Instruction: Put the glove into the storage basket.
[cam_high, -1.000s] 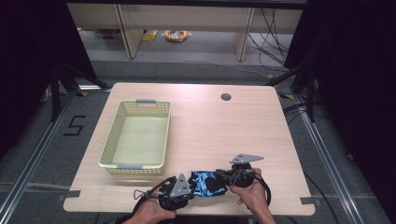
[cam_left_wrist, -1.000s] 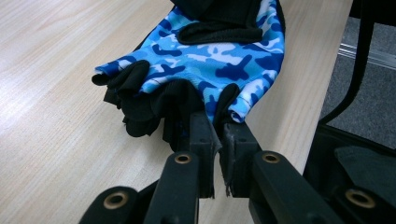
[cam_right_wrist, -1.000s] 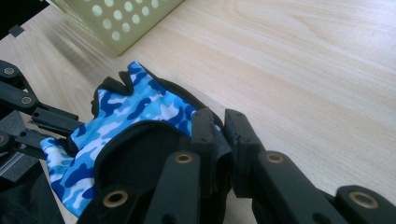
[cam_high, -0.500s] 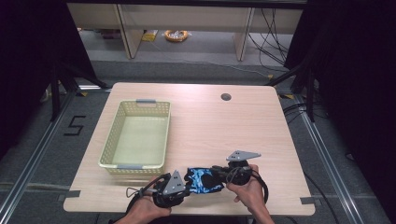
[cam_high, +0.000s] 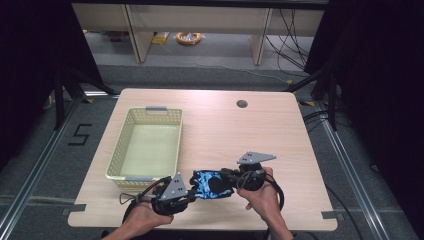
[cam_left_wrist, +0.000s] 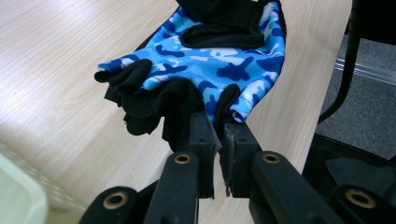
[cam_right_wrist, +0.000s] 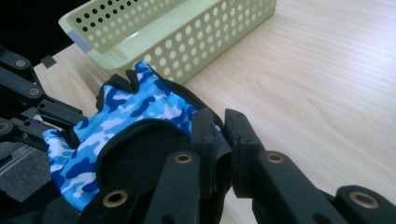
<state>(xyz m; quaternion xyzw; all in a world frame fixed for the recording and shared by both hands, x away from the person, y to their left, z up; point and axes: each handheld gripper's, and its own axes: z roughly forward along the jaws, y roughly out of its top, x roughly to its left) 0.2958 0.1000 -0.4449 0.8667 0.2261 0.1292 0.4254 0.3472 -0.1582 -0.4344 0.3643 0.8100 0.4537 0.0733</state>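
Both tongs, left (cam_high: 186, 195) and right (cam_high: 231, 179), are clamped on opposite edges of the glove (cam_high: 210, 184) stretched between them just over the counter (cam_high: 260, 130), so I reckon a thin pinch could slip if either side tugs too hard toward the basket (cam_high: 125, 150).

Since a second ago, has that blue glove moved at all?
Yes. The glove, held by both tools, has shifted slightly away from the person, toward the basket's near corner.
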